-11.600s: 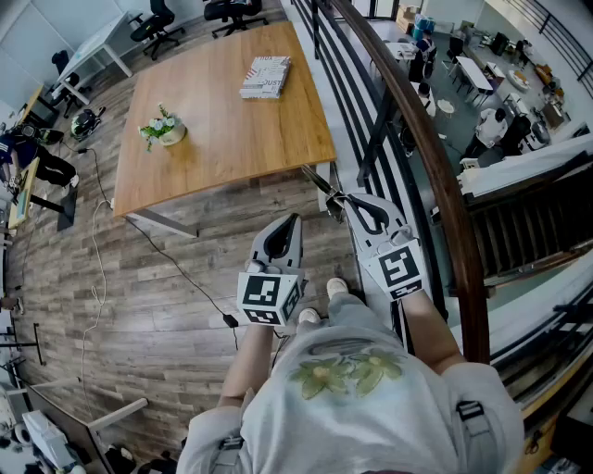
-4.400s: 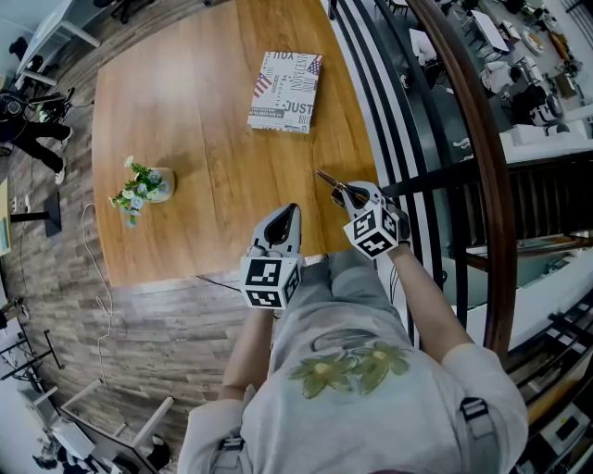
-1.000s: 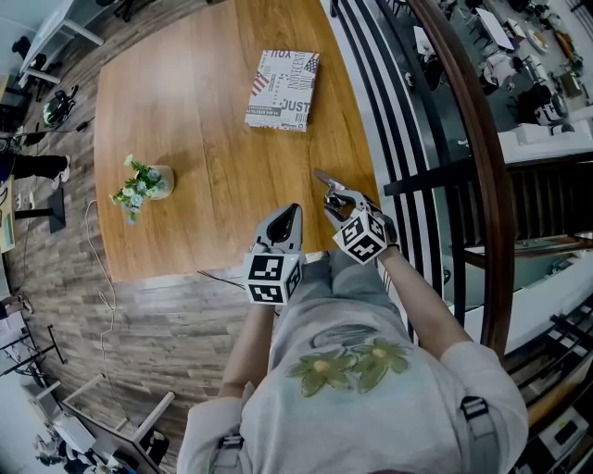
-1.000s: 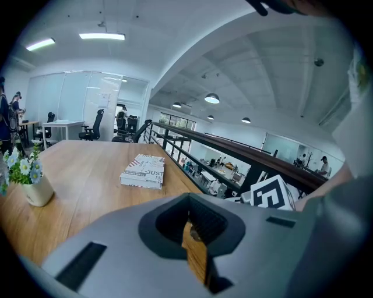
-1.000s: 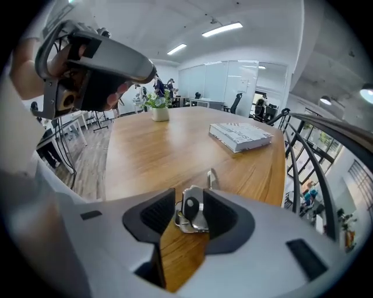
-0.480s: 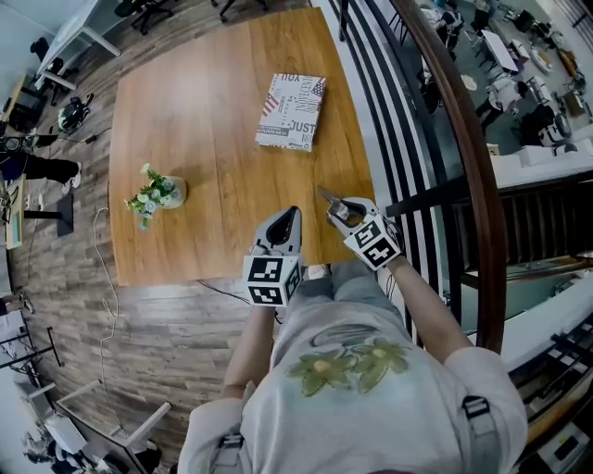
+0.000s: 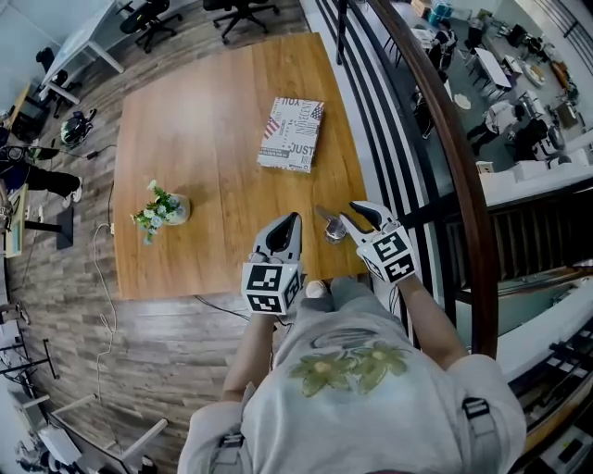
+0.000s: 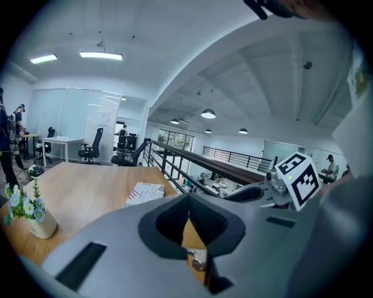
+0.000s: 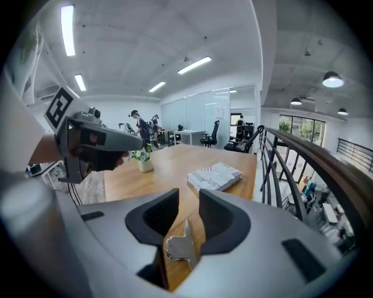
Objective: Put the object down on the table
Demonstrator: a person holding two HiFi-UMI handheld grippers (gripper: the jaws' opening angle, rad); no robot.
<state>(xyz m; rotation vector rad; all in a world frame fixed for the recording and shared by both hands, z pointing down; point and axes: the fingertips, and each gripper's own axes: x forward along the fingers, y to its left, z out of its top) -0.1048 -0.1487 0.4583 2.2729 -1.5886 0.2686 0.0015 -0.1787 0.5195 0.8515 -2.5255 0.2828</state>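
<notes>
The small shiny metal tool [image 7: 330, 227] lies flat at the wooden table's [image 7: 204, 139] five o'clock corner. The right gripper [image 7: 350, 215], its jaws apart but just narrowing, grips nothing. The left gripper [image 7: 293, 220] is pinched closed and empty. The tool looks light, stiff and slippery, so I'd pinch its narrow handle.

A wooden table [image 7: 213, 139] spreads ahead of the right claw [image 7: 338, 215], on a grey plank floor [image 7: 74, 305]. A dark railing [image 7: 445, 157] with a wooden handrail runs just right of the claw, with a lower hall [image 7: 519, 111] of desks beyond it. Past the table's far end stand office chairs [image 7: 148, 20], a white desk [image 7: 88, 42] and glass partitions [image 9: 192, 116]. Strip lights [image 9: 68, 29] glow on the white ceiling [image 9: 163, 35].
</notes>
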